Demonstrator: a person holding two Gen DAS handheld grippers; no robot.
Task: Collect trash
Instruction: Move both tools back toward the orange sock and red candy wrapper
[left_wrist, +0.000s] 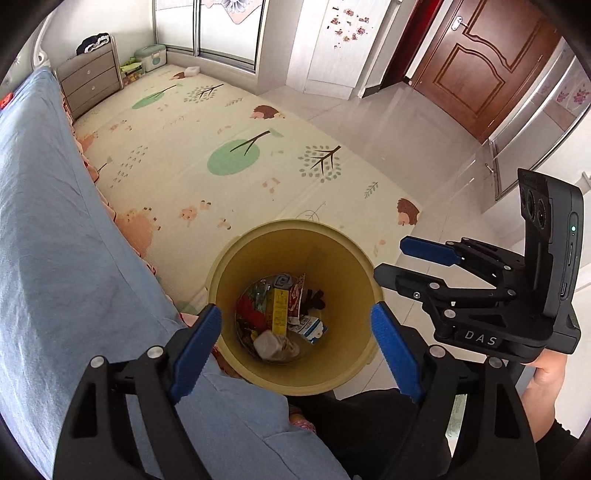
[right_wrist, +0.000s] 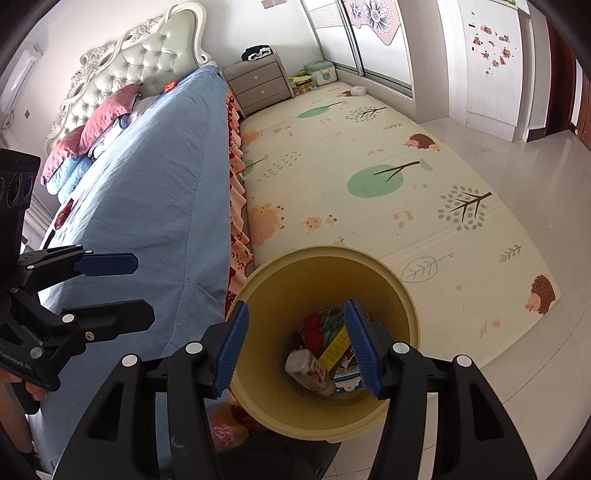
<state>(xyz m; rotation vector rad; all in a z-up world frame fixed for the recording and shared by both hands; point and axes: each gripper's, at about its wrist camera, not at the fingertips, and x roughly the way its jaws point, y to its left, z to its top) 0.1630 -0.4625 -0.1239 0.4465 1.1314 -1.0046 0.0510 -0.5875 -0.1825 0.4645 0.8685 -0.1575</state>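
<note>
A yellow trash bin (left_wrist: 347, 266) stands on the floor beside the bed, seen from above; it also shows in the right wrist view (right_wrist: 280, 291). Inside lie several pieces of trash: a yellow box (left_wrist: 279, 310), a crumpled white wrapper (left_wrist: 271, 345), red packaging and a blue-white carton (left_wrist: 308, 328). My left gripper (left_wrist: 297, 349) is open and empty above the bin. My right gripper (right_wrist: 297, 349) is open and empty above the bin too; it shows in the left wrist view (left_wrist: 391, 262) to the right of the bin. The left gripper shows at the left of the right wrist view (right_wrist: 133, 288).
A bed with a blue cover (right_wrist: 147, 177) runs along the left, touching the bin's side. A patterned play mat (left_wrist: 221, 147) covers the floor beyond. A grey nightstand (right_wrist: 256, 83) and storage boxes (right_wrist: 321, 74) stand at the far wall. A brown door (left_wrist: 480, 66) is far right.
</note>
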